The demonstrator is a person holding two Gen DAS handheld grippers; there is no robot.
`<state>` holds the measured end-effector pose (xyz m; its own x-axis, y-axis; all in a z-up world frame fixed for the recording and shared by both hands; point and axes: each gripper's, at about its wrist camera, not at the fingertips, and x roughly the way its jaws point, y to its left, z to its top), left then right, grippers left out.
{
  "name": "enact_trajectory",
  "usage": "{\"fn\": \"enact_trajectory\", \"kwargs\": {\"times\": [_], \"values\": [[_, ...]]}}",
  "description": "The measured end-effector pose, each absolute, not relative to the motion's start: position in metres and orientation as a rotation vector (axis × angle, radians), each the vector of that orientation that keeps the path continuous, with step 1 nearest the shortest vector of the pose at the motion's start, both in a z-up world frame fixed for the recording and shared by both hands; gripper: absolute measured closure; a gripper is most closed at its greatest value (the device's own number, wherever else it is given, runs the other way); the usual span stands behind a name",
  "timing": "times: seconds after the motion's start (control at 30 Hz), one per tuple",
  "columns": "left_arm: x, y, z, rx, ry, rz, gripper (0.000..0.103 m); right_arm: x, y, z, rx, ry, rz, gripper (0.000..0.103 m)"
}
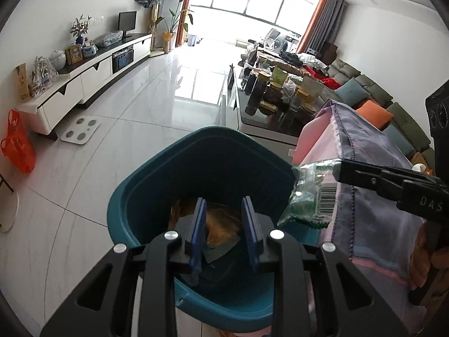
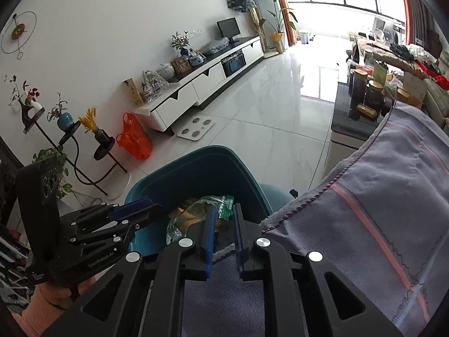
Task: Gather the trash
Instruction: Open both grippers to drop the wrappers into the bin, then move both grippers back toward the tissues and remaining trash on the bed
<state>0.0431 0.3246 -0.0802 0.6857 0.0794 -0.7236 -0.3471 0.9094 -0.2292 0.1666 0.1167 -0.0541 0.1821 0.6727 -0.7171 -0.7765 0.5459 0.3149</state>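
A teal trash bin (image 1: 140, 185) stands on the floor, and golden wrappers (image 1: 221, 224) lie inside it. My left gripper (image 1: 224, 221) is open and empty over the bin's mouth. My right gripper (image 2: 223, 219) is shut on a clear green snack wrapper (image 2: 221, 200) with a barcode, and holds it at the bin's right rim. That wrapper also shows in the left wrist view (image 1: 311, 196), pinched by the right gripper's fingers (image 1: 364, 175). The bin shows in the right wrist view (image 2: 196, 165), and so does the left gripper (image 2: 140, 209).
A purple-grey towel (image 2: 378, 202) drapes over a pink surface right of the bin. A coffee table (image 1: 269, 125) crowded with jars stands beyond, with a sofa (image 1: 364, 84) to its right. A white TV cabinet (image 1: 84, 78), an orange bag (image 1: 18, 146) and a scale (image 1: 80, 129) are on the left.
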Motion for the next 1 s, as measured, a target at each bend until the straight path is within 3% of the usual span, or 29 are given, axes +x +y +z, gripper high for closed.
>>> {"fn": "enact_trajectory", "kwargs": {"times": [0.07,0.2,0.43,0.6,0.83,1.0], "values": [[0.044,0.324,-0.082,-0.372,0.785,0.248,0.074,0.168,0.117,-0.056,-0.127,0.943,1.025,0.086],[0.039,0.321,-0.079,-0.382,0.763,0.254,0.069,0.169,0.115,-0.055,-0.104,0.943,1.035,0.064],[0.028,0.312,-0.063,-0.380,0.708,0.258,0.067,0.169,0.107,-0.053,-0.080,0.937,1.039,0.064],[0.014,0.297,-0.042,-0.340,0.636,0.223,0.054,0.158,0.086,-0.039,-0.066,0.886,1.059,0.059],[0.005,0.249,-0.013,-0.256,0.538,0.096,0.046,0.134,0.030,-0.011,-0.078,0.767,1.046,0.049],[0.015,0.202,-0.002,-0.219,0.510,-0.051,0.044,0.123,-0.024,0.004,-0.086,0.691,0.975,0.049]]}}
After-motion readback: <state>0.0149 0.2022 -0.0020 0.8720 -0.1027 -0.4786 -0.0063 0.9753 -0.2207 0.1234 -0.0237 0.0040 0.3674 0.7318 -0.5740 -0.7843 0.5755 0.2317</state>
